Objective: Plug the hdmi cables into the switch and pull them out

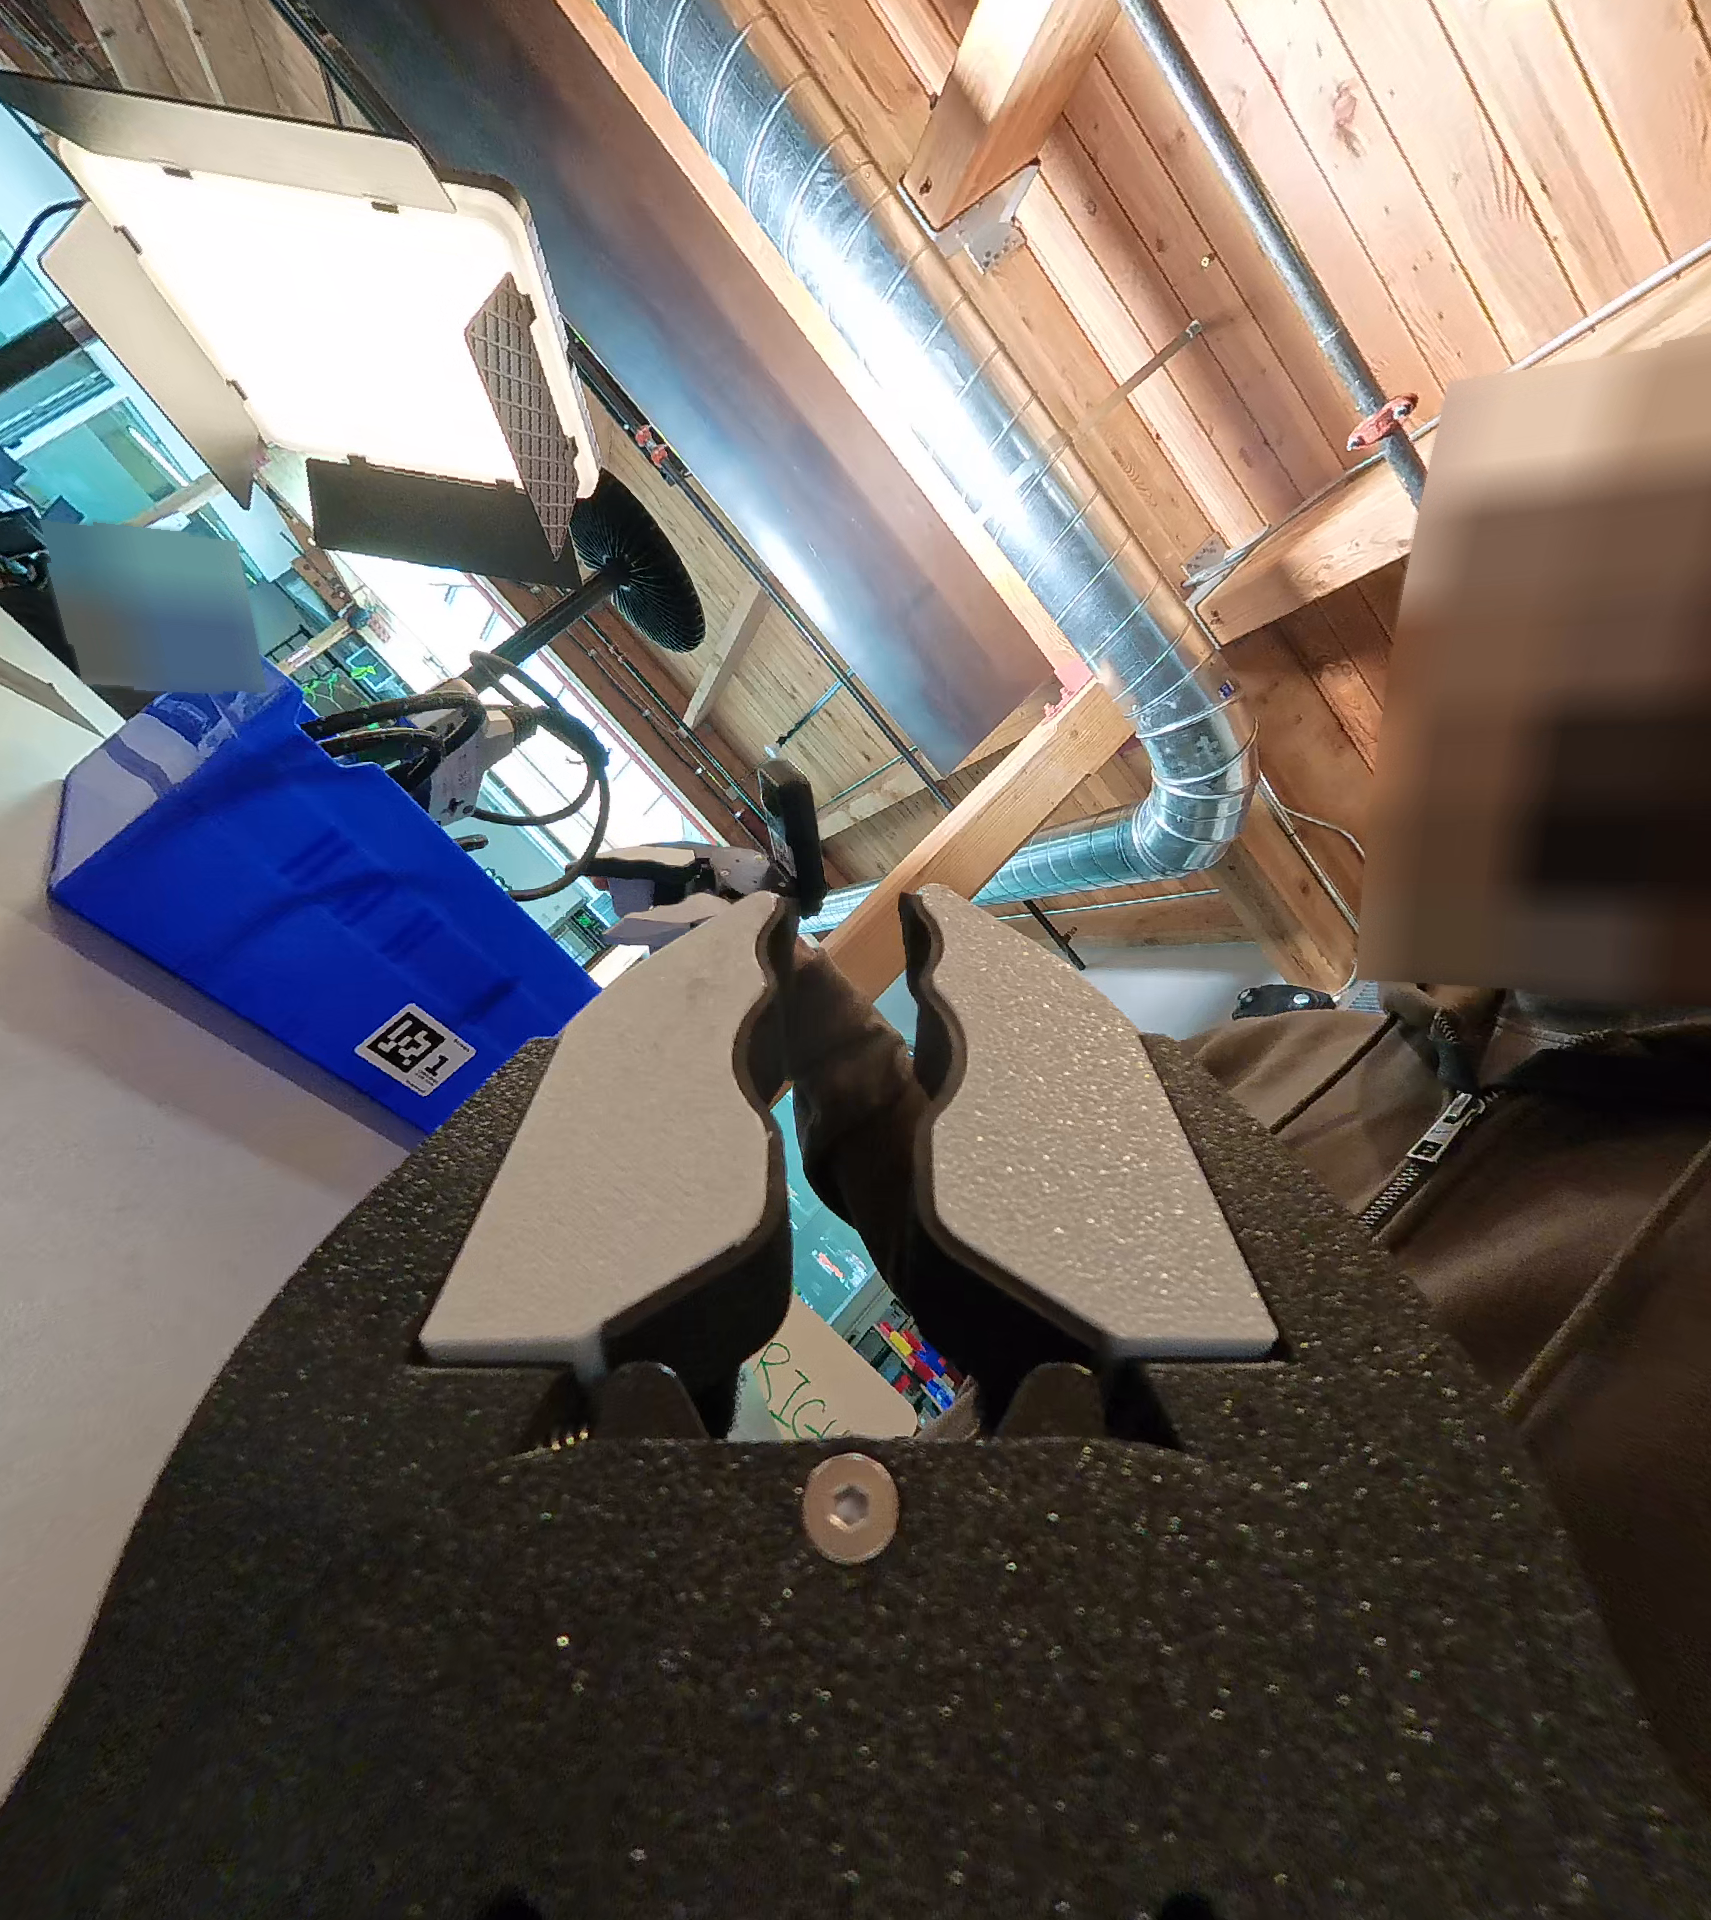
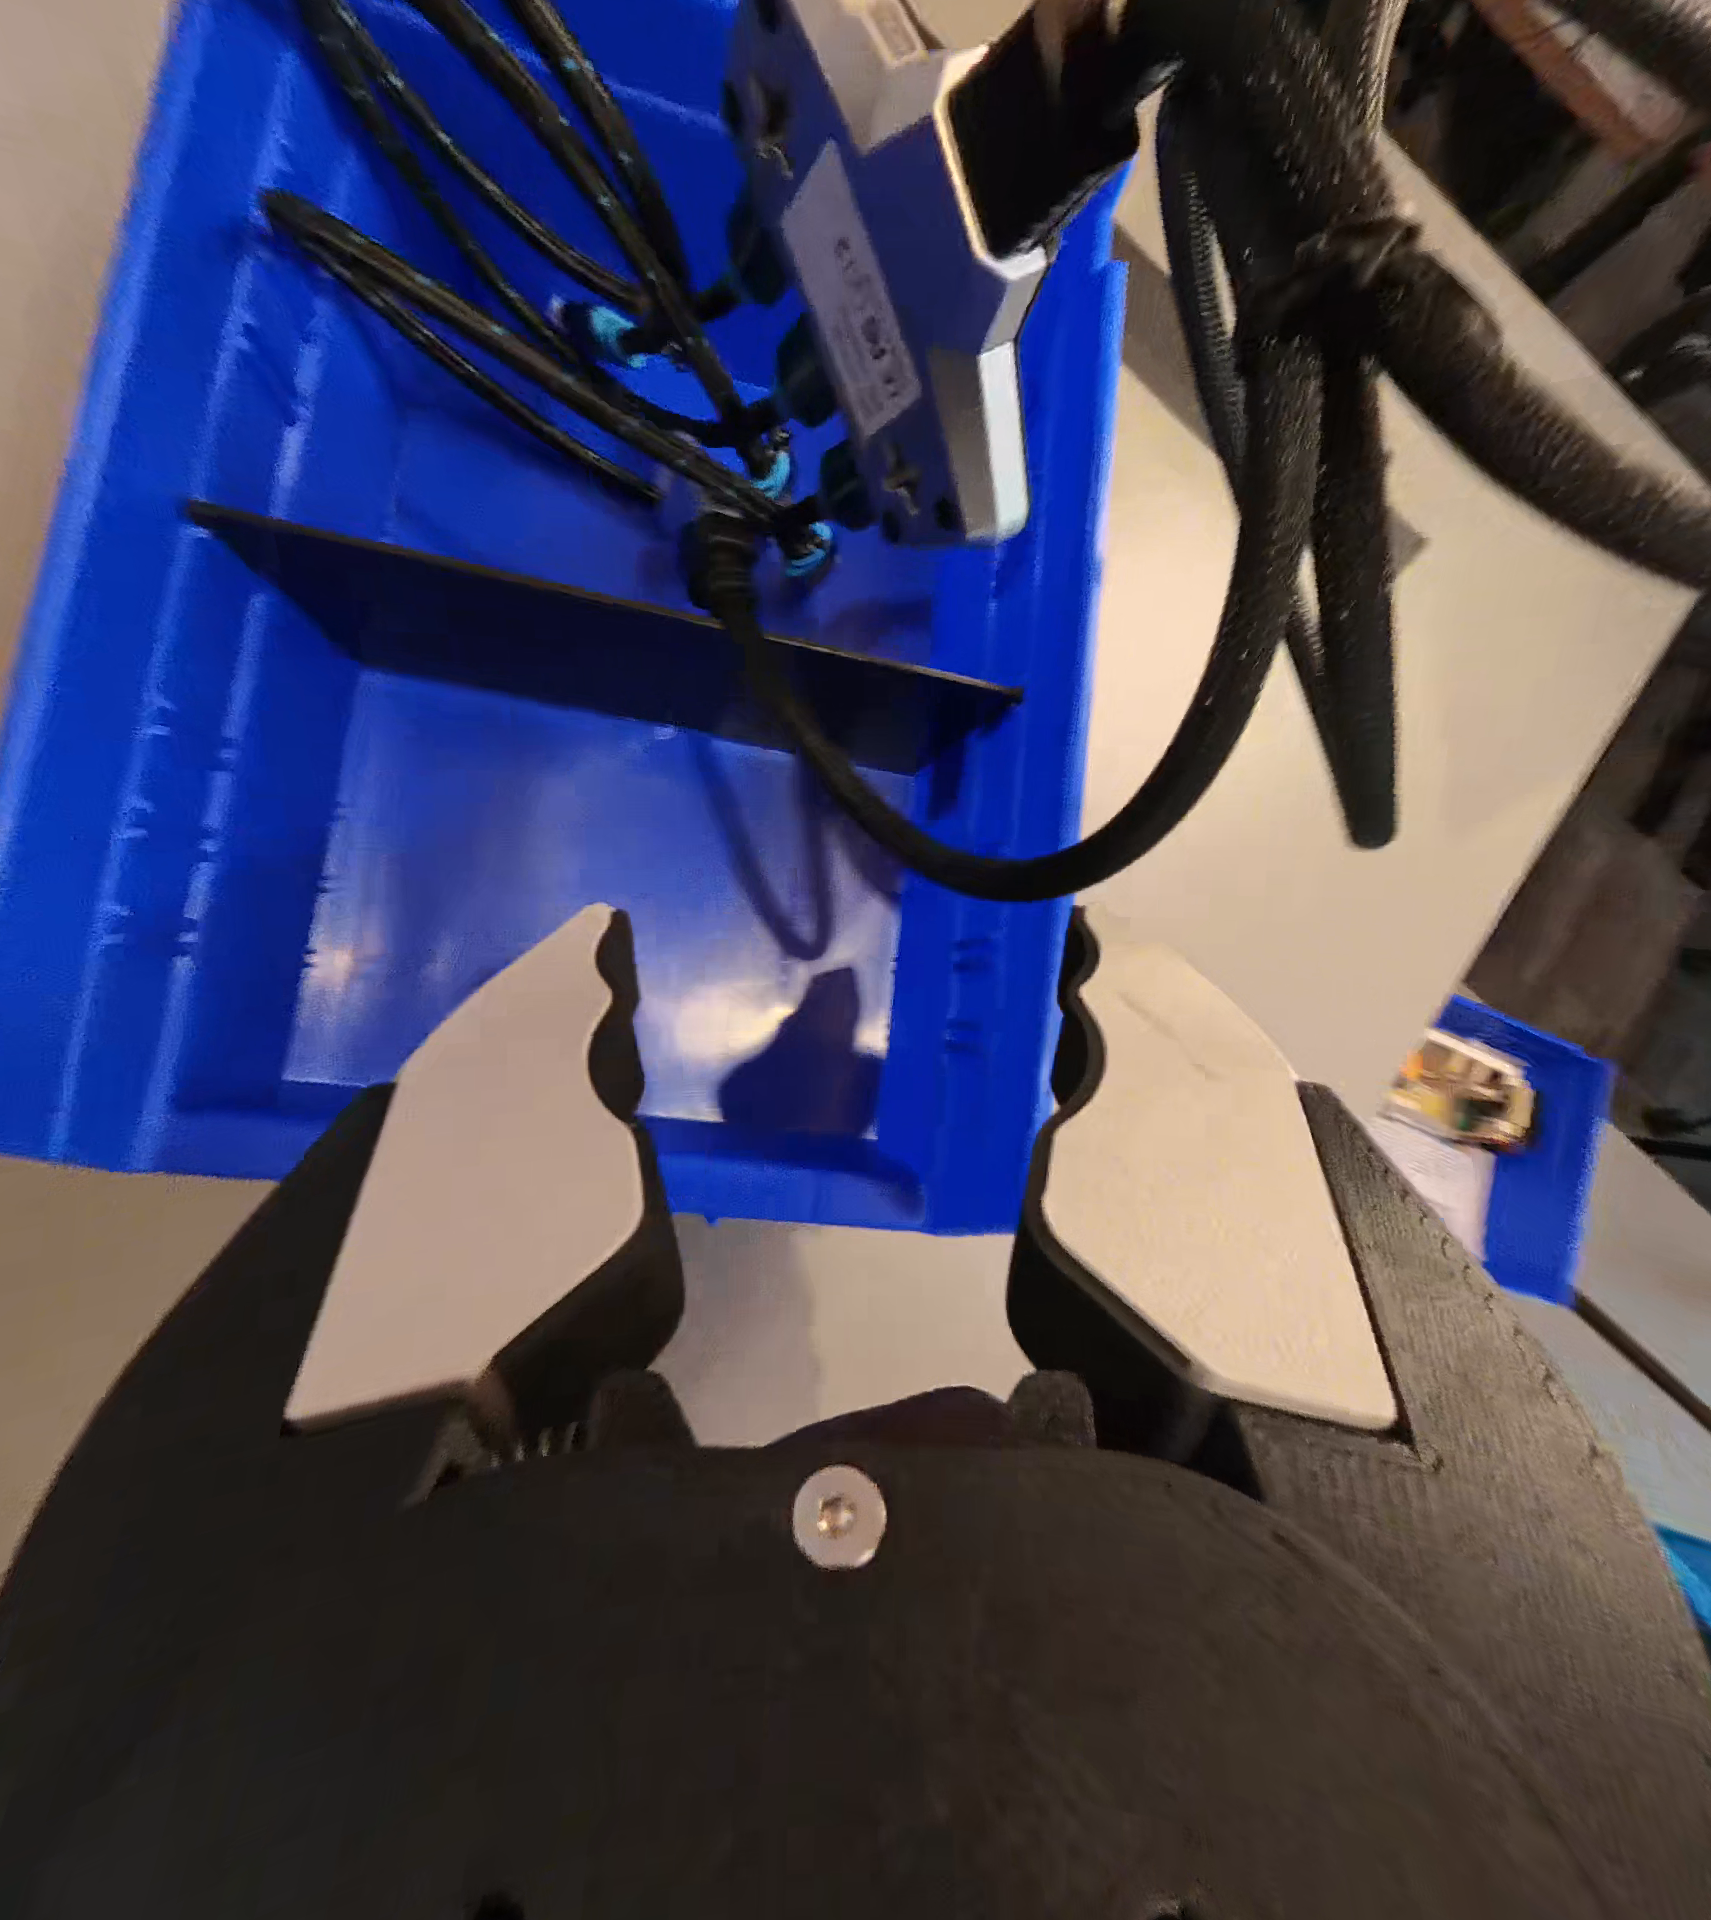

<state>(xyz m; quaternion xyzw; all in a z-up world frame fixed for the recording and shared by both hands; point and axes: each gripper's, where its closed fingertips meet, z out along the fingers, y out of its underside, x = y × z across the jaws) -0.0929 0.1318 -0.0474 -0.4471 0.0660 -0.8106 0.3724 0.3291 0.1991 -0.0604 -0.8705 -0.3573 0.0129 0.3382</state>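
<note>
wooden ceiling boards, a metal duct [image 1: 934, 312] and a lit lamp panel [image 1: 311, 312] fill the upward-tilted left view; the right view looks down on a pale worktop [image 2: 1246, 727].

we see the right hand-held gripper [image 2: 846, 925] spread wide with nothing between its pads. its fingers straddle the right wall of a blue bin [image 2: 155, 727], and the near compartment ahead of them is bare. beyond a dark divider [image 2: 570, 634], farther ahead, a grey device [image 2: 851, 343] hangs over the far compartment, with thin black cables [image 2: 518, 312] fanning out to its left. a braided cable [image 2: 1038, 883] loops from the device over the bin wall, just ahead of the right fingertip. a second blue bin [image 2: 1537, 1143] sits to the right, well apart.

the left hand-held gripper [image 1: 840, 914] stands narrow. a dark brown shape [image 1: 830, 1039] shows in the gap, close against the left pad, while daylight shows beside the right pad near the tip. we cannot tell whether it is gripped or merely lies behind the fingers. a person's brown jacket [image 1: 1557, 1247] is to the right.

what supports the device is cut off at the top edge. the braided bundle at upper right is blurred, its ends out of frame.
</note>
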